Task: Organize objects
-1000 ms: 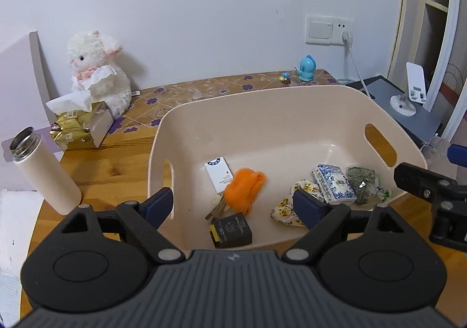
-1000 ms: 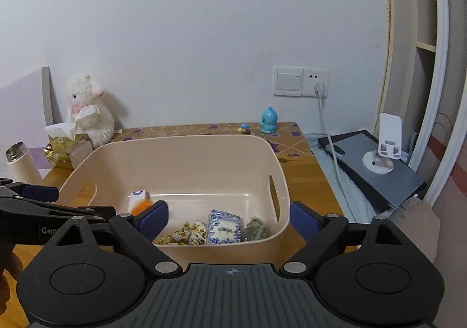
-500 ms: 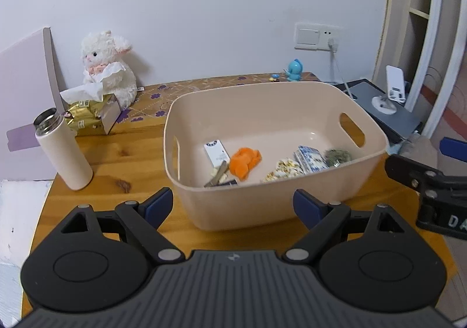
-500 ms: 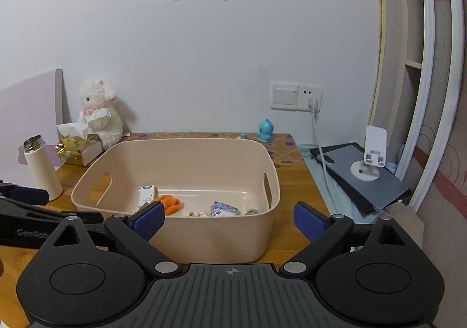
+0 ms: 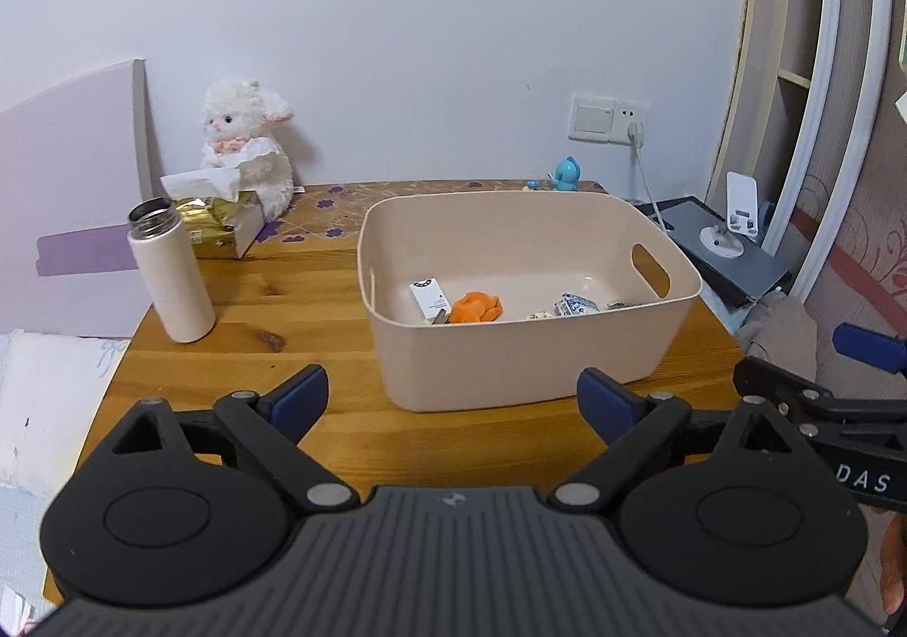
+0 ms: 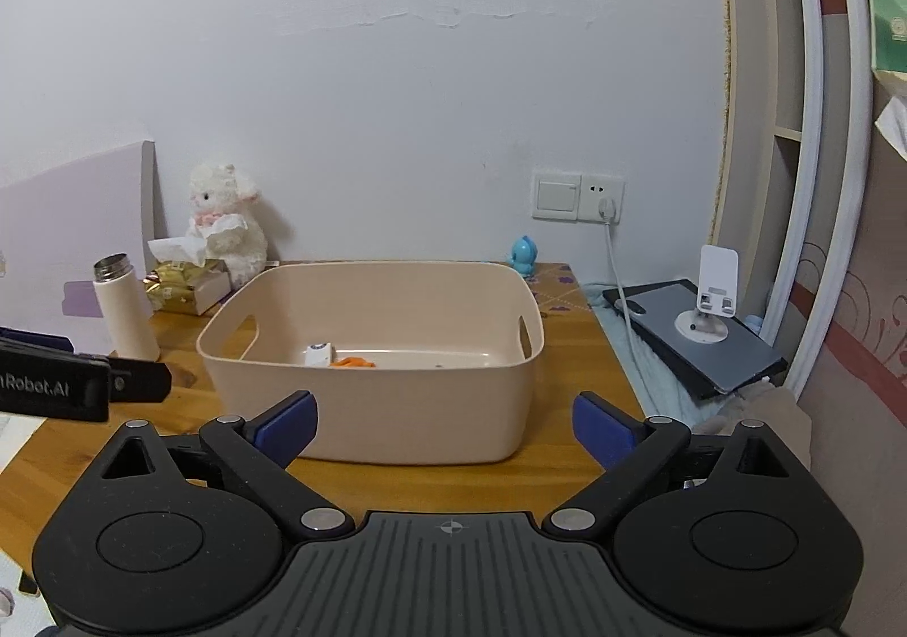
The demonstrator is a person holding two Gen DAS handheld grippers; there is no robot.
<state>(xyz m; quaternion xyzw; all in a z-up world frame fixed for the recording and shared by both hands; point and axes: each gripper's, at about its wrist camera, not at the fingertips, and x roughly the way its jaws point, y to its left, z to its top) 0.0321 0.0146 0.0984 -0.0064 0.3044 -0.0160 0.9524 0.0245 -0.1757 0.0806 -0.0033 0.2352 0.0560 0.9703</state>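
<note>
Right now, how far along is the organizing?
Looks mostly done: the white card, orange item and blue-patterned packet lie inside the beige bin. Nothing in hand: left gripper and right gripper are open and empty, short of the bin. Left outside: white bottle and tissue box, if they count.

The near wall of the bin (image 6: pixel 368 410) hides most of its contents from my right camera; only the top of a white card (image 6: pixel 318 353) and a sliver of an orange item (image 6: pixel 352 362) show. From my left camera, a patterned packet (image 5: pixel 575 305) and the small pieces beside it are too small to identify. My other gripper (image 5: pixel 822 410) is cut off by the right edge, jaws unseen. The surface (image 5: pixel 295 308) runs under my own housing.
</note>
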